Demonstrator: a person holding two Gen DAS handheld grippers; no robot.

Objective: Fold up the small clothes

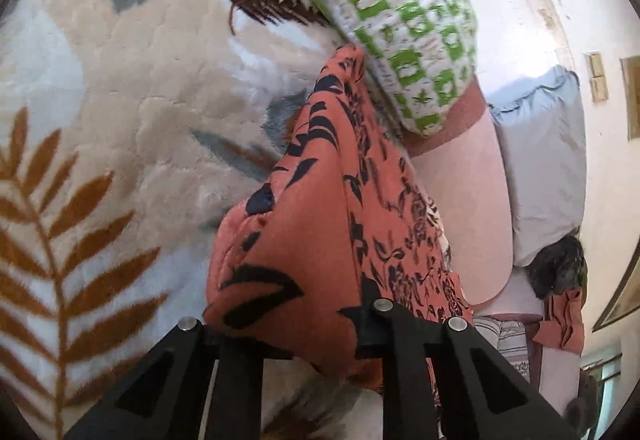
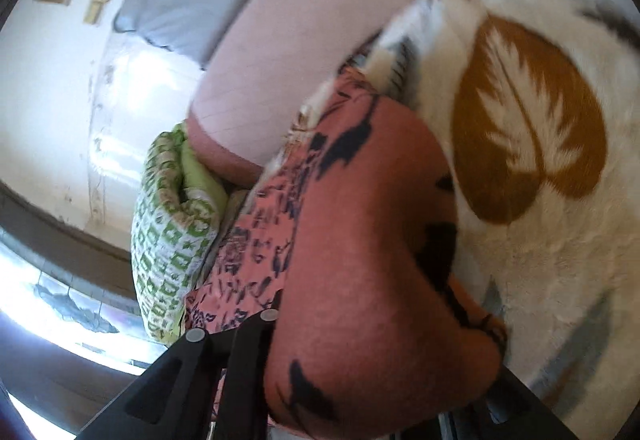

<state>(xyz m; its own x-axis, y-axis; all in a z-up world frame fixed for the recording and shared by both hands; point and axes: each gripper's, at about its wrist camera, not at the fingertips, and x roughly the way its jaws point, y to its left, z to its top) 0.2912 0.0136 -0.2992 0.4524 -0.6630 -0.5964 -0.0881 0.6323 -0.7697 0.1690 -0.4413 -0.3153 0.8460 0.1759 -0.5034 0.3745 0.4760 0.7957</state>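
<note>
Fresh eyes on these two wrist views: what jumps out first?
The orange garment with dark leaf print fills the centre of both views, bunched up against each camera. Under it spreads a plush cream blanket with big brown leaves. A green-and-white patterned quilt lies rolled just beyond.

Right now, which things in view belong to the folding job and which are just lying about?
Part of the job:
- orange patterned garment
- left gripper, shut on it
- right gripper, shut on it
- leaf-print blanket under it

Just lying about:
- green and white quilt
- grey pillow
- pink sheet
</note>
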